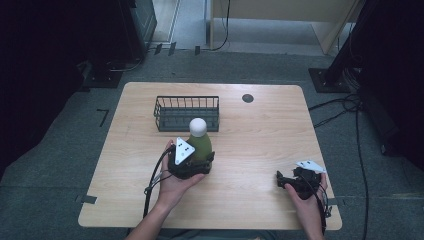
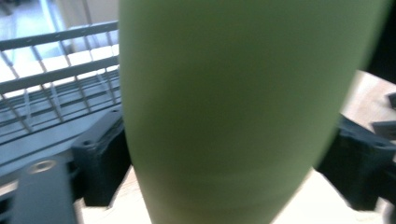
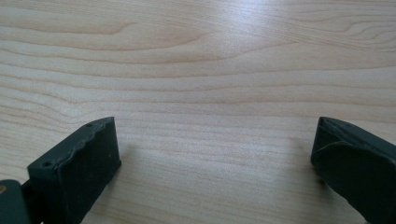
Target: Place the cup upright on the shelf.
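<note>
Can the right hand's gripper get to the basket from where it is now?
Probably yes. The right gripper sits open and empty near the table's front right, and bare wood lies between it and the basket. The green bottle held in the left gripper stands just in front of the basket, so come from the right.

Olive-green bottle [image 1: 200, 145] with white round cap [image 1: 198, 126], dark grey wire basket [image 1: 186, 114], pale wood desk [image 1: 260, 135] (fine grain lines), black grippers, grey floor [image 1: 60, 135]
</note>
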The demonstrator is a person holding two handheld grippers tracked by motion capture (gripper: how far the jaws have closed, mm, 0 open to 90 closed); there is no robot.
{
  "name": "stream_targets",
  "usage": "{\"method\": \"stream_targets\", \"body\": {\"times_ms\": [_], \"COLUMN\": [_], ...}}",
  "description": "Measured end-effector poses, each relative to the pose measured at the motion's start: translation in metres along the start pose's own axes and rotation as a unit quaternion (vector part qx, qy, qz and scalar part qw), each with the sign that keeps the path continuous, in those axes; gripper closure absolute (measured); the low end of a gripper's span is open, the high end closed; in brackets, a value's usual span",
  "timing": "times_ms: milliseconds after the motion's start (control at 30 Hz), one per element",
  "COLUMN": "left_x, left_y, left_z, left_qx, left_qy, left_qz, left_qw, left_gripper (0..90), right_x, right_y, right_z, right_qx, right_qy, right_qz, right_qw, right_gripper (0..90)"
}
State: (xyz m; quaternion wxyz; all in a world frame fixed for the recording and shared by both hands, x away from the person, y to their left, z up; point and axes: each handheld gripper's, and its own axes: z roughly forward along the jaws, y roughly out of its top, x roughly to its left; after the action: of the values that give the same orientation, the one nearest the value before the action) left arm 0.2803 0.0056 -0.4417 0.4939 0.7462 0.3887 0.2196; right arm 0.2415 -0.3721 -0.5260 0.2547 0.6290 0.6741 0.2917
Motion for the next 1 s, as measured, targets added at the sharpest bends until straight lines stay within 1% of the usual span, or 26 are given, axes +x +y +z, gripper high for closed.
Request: {"method": "stream_targets", "body": {"times_ms": [33, 100, 333, 400, 600, 700, 733, 1000], "left_x": [0.000, 0.000, 0.002, 0.004, 0.007, 0.008, 0.010, 0.016], "left_y": [0.000, -0.001, -0.001, -0.001, -0.002, -0.001, -0.001, 0.002], "left_z": [0.000, -0.001, -0.002, -0.002, -0.004, -0.004, -0.004, -0.008], "left_qx": [0.000, -0.003, -0.004, -0.007, -0.007, -0.007, -0.007, -0.015], "left_qy": [0.000, 0.005, 0.001, -0.001, -0.006, -0.002, 0.002, 0.009], "left_qz": [-0.001, 0.005, 0.006, 0.002, -0.001, -0.003, -0.004, -0.005], "left_qw": [1.0000, 1.0000, 1.0000, 1.0000, 1.0000, 1.0000, 1.0000, 0.9998], "left_gripper": [16.4, 20.2, 20.9, 21.0, 21.2, 21.1, 21.2, 21.2], "right_x": [0.000, 0.000, 0.000, 0.000, 0.000, 0.000, 0.000, 0.000], "right_y": [0.000, 0.000, 0.000, 0.000, 0.000, 0.000, 0.000, 0.000], "right_z": [0.000, 0.000, 0.000, 0.000, 0.000, 0.000, 0.000, 0.000], "right_qx": [0.000, 0.000, 0.000, 0.000, 0.000, 0.000, 0.000, 0.000], "right_qy": [0.000, 0.001, 0.001, 0.002, 0.002, 0.002, 0.002, 0.002], "right_qz": [0.000, 0.000, -0.001, -0.001, -0.001, -0.001, -0.001, -0.001], "right_qw": [1.0000, 1.0000, 1.0000, 1.0000, 1.0000, 1.0000, 1.0000, 1.0000], "right_gripper": [0.5, 0.5, 0.5, 0.5, 0.5, 0.5, 0.5, 0.5]}}
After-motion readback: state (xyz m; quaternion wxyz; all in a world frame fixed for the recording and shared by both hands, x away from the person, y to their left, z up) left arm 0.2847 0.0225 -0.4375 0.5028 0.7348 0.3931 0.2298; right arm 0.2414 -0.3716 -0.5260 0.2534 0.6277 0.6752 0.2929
